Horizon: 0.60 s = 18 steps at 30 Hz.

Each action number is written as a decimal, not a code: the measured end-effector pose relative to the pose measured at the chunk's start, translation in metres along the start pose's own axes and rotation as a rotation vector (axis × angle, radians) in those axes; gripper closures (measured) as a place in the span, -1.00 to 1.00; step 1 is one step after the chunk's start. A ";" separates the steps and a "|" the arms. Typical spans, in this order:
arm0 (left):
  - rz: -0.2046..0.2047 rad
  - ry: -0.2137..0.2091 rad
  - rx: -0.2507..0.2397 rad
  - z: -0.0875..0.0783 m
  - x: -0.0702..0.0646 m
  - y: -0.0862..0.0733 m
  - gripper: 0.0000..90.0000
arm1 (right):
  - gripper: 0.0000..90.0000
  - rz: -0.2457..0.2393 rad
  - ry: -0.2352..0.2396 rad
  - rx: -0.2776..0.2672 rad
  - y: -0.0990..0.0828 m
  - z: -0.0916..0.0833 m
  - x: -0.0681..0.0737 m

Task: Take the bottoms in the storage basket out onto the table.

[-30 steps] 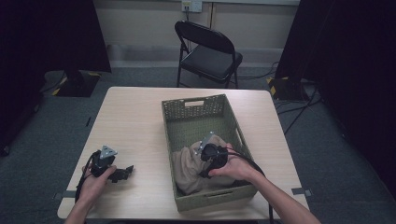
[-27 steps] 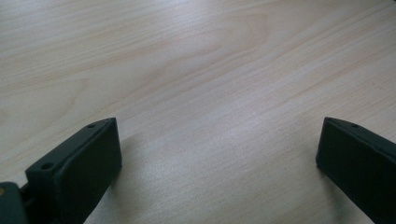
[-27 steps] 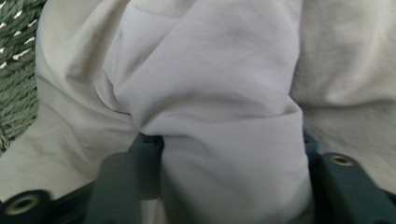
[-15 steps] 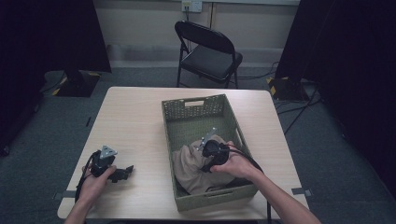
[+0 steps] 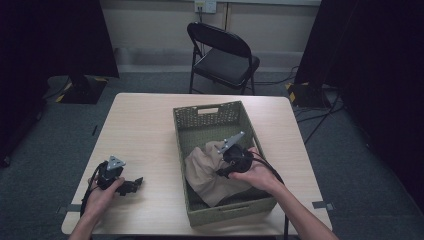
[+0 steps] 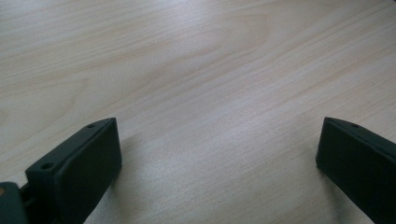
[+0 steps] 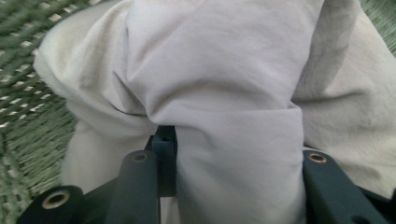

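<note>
A beige cloth [image 5: 205, 175] lies bunched in the near half of a green woven basket [image 5: 207, 110] on the wooden table [image 5: 145, 130]. My right gripper [image 5: 220, 172] reaches into the basket and points left into the cloth. In the right gripper view a thick fold of the cloth [image 7: 224, 84] sits between the two black jaws, whose pads press on it from both sides. My right gripper [image 7: 229, 163] has just been closing on that fold. My left gripper [image 5: 134, 184] rests on the table at the near left. Its jaws stand wide apart over bare wood [image 6: 219, 140].
A black folding chair [image 5: 222, 55] stands beyond the far edge of the table. The basket's far half shows its woven bottom. Bare tabletop lies between the left gripper and the basket. Dark curtains hang at both sides of the room.
The right gripper has risen a little and drawn the cloth up into a taller bunch. The left hand and its gripper have stayed where they were.
</note>
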<state>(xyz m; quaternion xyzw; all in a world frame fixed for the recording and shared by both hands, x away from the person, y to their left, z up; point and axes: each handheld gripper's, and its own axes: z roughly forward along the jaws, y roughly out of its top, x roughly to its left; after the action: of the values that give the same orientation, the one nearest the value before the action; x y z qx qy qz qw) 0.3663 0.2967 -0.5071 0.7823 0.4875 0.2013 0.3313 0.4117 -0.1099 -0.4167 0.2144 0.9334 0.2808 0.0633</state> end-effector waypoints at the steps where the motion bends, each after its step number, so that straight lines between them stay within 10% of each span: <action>1: 0.000 0.000 0.000 0.000 0.000 0.000 -1.00 | 0.28 0.000 -0.010 -0.013 0.001 -0.003 0.001; 18: 0.004 -0.003 0.000 0.000 0.000 0.000 -1.00 | 0.28 0.057 -0.050 -0.138 -0.002 -0.033 -0.004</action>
<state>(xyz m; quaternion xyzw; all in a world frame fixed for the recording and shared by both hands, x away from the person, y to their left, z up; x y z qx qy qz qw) 0.3664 0.2971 -0.5071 0.7836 0.4856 0.2005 0.3316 0.4067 -0.1292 -0.3899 0.2428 0.9035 0.3407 0.0931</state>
